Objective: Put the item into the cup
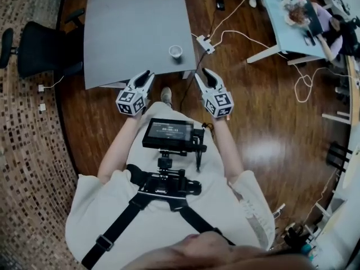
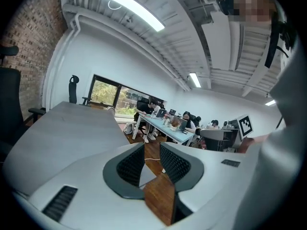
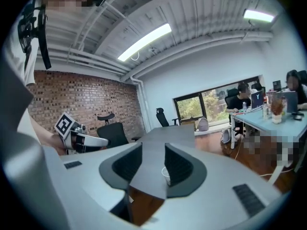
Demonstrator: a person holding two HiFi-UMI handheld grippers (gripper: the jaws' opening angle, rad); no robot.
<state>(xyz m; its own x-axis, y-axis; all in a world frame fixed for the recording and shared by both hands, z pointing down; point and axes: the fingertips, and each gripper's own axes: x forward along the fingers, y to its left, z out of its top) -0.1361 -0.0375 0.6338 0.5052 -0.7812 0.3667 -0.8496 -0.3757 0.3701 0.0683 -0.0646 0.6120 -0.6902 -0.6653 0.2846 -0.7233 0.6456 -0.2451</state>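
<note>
The left tongs hover at the near edge of the bench, jaws moderately apart with nothing between them. The cup stands upright near that same edge, between the two tongs and a little beyond them. The right tongs are likewise parted and empty. No item shows in any view, so the task may stall. The cup looks light, and a careless nudge could tip it or push it off the edge.
</note>
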